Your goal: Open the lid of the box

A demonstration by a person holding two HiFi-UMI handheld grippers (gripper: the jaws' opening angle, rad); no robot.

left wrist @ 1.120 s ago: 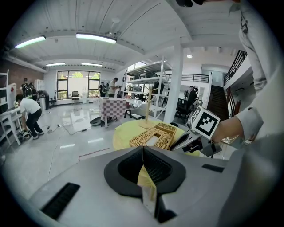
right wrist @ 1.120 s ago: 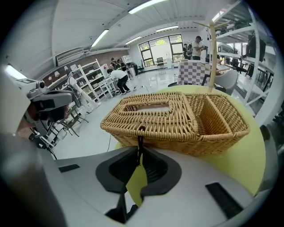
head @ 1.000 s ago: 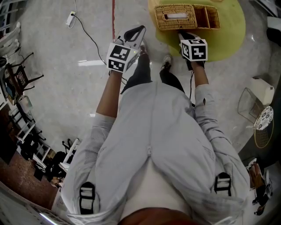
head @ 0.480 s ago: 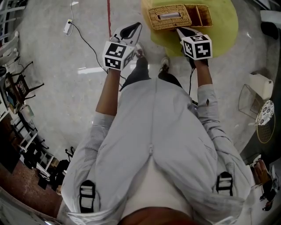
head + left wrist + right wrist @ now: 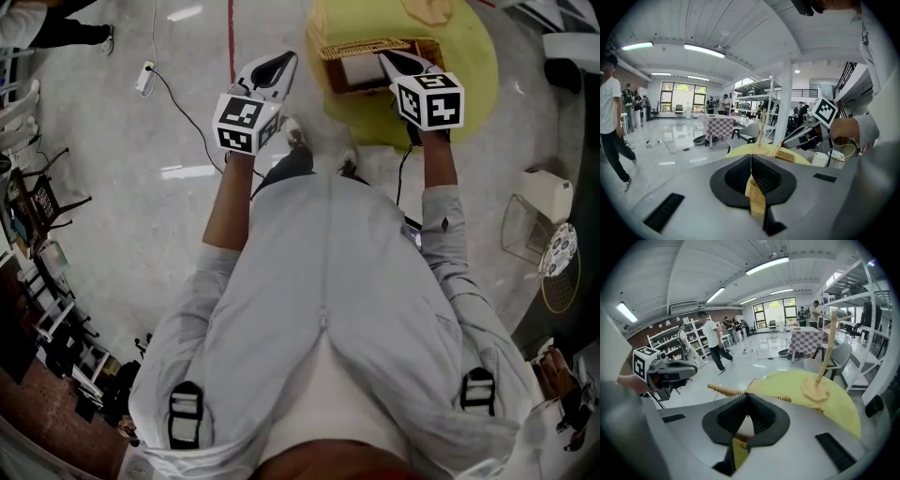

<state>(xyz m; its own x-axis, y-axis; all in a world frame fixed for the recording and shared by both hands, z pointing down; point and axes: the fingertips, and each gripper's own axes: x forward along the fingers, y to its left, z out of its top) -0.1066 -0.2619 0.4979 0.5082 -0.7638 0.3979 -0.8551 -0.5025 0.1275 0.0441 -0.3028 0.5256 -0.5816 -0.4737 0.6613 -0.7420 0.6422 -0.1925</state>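
A woven wicker box (image 5: 375,80) stands on the near side of a round yellow table (image 5: 473,84). My right gripper (image 5: 392,60) is shut on the front edge of its wicker lid (image 5: 723,390), which stands tilted up, and something white (image 5: 354,71) shows inside the box. In the right gripper view the jaws (image 5: 746,395) meet on the lid's woven rim. My left gripper (image 5: 279,66) is shut with nothing in it. It hangs over the floor left of the table, apart from the box (image 5: 788,155).
A wooden stand (image 5: 819,380) rises from the table behind the box. A power strip with its cable (image 5: 145,73) lies on the floor at left. A wire basket and a white box (image 5: 544,202) sit at right. A person (image 5: 712,345) walks across the room.
My right gripper has risen with the lid's edge in it, so the lid has swung up and the box's inside now shows. The left gripper has lifted a little.
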